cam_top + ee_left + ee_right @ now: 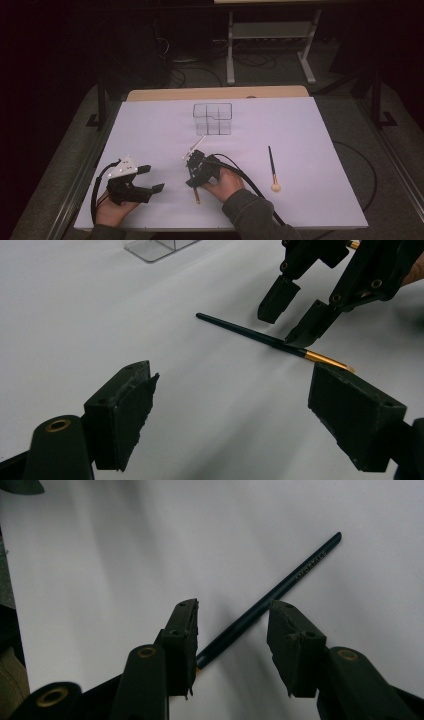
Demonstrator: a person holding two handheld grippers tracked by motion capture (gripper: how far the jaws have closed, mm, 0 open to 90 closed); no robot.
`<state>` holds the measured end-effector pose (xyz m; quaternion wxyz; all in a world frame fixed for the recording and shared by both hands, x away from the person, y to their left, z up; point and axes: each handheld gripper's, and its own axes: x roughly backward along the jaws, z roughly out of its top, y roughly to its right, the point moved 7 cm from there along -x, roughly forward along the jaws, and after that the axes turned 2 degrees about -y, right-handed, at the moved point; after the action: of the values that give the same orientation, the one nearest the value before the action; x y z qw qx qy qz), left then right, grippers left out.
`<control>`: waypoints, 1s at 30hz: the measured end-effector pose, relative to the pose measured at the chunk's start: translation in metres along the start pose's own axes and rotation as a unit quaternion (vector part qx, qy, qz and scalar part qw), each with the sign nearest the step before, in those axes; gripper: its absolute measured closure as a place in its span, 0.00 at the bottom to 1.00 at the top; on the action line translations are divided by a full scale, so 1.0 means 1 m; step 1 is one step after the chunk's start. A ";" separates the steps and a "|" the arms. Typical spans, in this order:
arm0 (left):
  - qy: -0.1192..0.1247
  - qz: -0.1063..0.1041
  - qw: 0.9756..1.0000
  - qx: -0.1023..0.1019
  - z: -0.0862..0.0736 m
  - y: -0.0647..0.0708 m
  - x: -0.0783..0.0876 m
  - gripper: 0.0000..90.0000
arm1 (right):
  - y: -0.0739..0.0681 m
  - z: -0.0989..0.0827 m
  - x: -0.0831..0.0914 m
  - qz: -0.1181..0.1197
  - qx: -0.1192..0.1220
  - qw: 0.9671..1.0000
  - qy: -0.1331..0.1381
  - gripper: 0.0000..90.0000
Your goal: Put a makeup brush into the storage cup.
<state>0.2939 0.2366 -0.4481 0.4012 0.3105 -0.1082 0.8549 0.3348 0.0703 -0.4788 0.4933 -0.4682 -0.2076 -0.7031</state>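
Note:
A paintbrush with a dark teal handle and gold ferrule lies flat on the white table. My right gripper points down at it with one jaw on each side of the handle, and a gap shows at both pads, so it is open. The left gripper view shows the same brush with the right gripper standing over its ferrule end. My left gripper rests low near the table's front left, open and empty, pointing toward the brush. From above, the left gripper lies left of the right gripper.
A clear box with compartments stands at the middle back of the table. A second brush with a round cream tip lies to the right of my right hand. Black cables trail from both grippers toward the front edge.

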 end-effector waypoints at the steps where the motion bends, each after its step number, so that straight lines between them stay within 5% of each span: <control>1: 0.001 0.000 1.000 0.000 0.000 0.000 0.000 0.19 | 0.000 0.000 0.000 0.000 -0.001 1.000 -0.001 0.61; 30: -0.001 -0.002 1.000 -0.002 0.001 0.000 -0.002 0.19 | 0.005 -0.007 -0.005 -0.014 0.003 0.999 -0.029 0.74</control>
<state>0.2947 0.2352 -0.4487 0.4036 0.3105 -0.1093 0.8537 0.3366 0.0660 -0.4873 0.4788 -0.4838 -0.2306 -0.6953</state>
